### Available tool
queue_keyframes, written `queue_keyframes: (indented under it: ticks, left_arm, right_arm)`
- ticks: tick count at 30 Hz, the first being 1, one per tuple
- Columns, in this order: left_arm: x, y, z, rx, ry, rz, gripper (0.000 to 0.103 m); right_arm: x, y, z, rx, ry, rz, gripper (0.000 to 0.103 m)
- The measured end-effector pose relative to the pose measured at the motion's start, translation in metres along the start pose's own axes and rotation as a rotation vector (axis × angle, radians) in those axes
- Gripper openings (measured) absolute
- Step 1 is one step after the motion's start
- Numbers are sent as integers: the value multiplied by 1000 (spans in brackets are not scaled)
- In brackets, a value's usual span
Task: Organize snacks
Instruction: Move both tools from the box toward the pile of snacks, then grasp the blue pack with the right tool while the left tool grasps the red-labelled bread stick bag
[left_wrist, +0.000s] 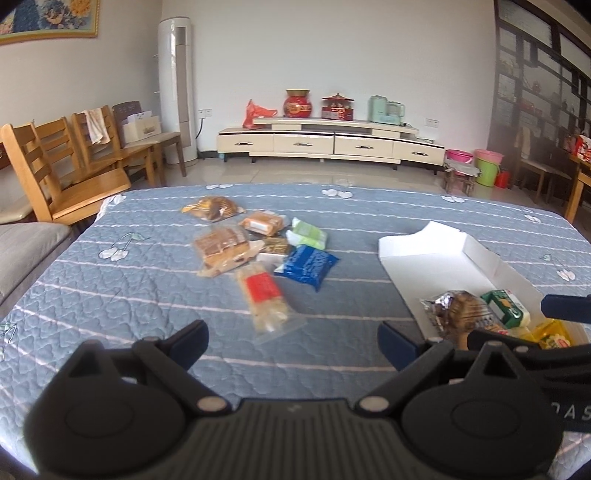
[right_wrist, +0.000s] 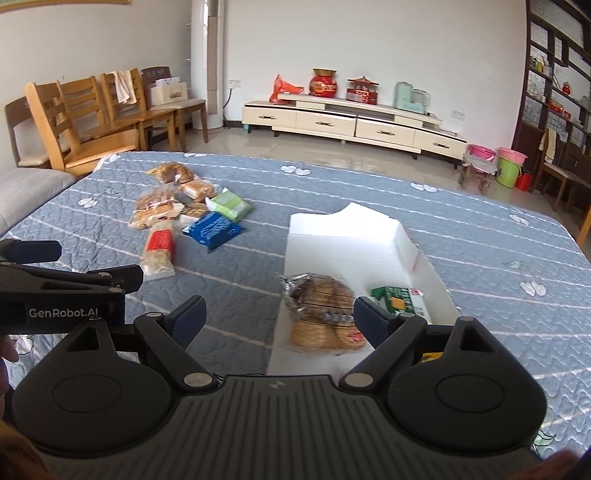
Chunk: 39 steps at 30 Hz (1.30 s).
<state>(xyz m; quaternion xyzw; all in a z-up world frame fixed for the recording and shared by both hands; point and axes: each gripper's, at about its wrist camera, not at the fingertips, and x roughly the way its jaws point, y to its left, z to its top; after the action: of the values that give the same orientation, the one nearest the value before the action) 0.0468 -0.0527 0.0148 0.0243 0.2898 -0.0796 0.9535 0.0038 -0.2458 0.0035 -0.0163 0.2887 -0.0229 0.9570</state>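
Note:
Several wrapped snacks lie in a loose pile on the blue quilted table: a long clear pack with a red label (left_wrist: 263, 298) (right_wrist: 159, 253), a blue pack (left_wrist: 307, 266) (right_wrist: 215, 228), a green pack (left_wrist: 307, 233) (right_wrist: 229, 205) and bread packs (left_wrist: 221, 248). A white open box (left_wrist: 436, 258) (right_wrist: 343, 243) holds a cookie pack (left_wrist: 461, 314) (right_wrist: 322, 314), a green carton (left_wrist: 506, 308) (right_wrist: 400, 301) and a yellow pack (left_wrist: 552, 334). My left gripper (left_wrist: 293, 345) is open and empty, just short of the red-label pack. My right gripper (right_wrist: 279, 319) is open, above the cookie pack.
Wooden chairs (left_wrist: 62, 173) stand off the table's far left corner. A low TV cabinet (left_wrist: 328, 142) stands by the back wall, buckets (left_wrist: 487, 166) at right. The right gripper's fingers (left_wrist: 565, 306) show at the left wrist view's right edge.

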Motion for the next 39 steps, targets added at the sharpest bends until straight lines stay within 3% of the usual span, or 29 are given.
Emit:
queue_keyframes:
  ticks: [26,39]
  left_arm:
    - [38,39,3,-97,45,72,98]
    - [111,37,19,-133,101,104,98]
  right_arm:
    - [42,36,17,-28,28,48,103]
    - [68,30,26,-9,45,37,103]
